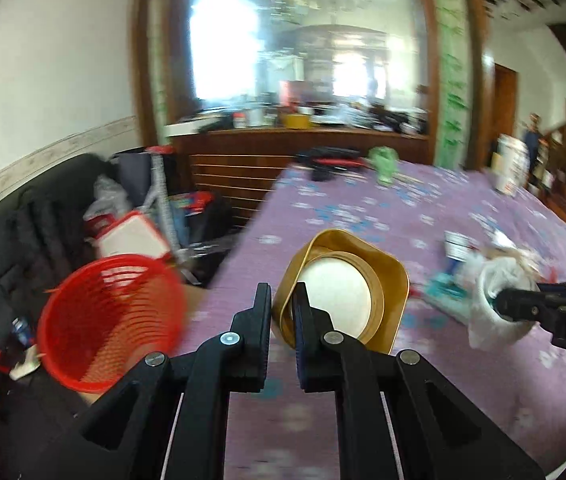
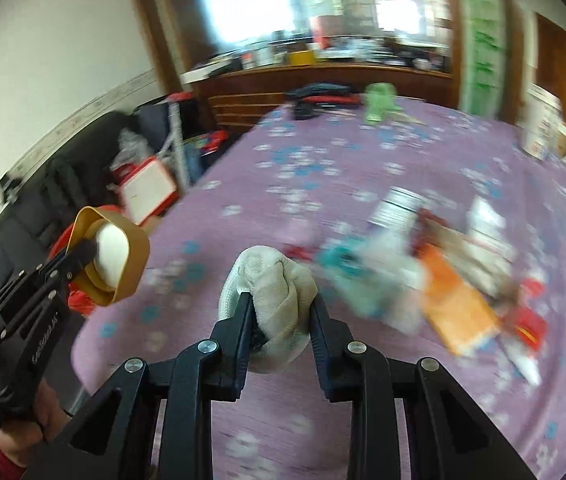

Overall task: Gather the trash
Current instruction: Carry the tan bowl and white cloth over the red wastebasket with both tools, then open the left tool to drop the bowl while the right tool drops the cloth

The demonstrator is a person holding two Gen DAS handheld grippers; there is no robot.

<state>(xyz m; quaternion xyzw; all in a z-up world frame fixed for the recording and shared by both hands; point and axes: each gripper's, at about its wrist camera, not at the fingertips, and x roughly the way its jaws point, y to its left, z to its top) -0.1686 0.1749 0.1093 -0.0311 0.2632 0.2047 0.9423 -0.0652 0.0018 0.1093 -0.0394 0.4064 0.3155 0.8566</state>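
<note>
Left gripper [image 1: 282,300]: jaws pinch the rim of a gold square container with a white round insert [image 1: 343,292], held above the purple flowered tablecloth [image 1: 363,208].
Right gripper [image 2: 281,304]: fingers clamp a crumpled white tissue wad [image 2: 273,280].
Red plastic mesh basket [image 1: 111,316]: beside the table, left.
Remaining wrappers [image 2: 455,304]: scattered on the cloth, right.

Gold tray [image 1: 391,280], red basket [image 1: 111,316], purple flowered tablecloth [image 1: 363,208].

Only the white letters "DA" can be read, cut off by the frame edge, on the black body of the right hand-held gripper [image 1: 501,305]. Other print is blurred.
</note>
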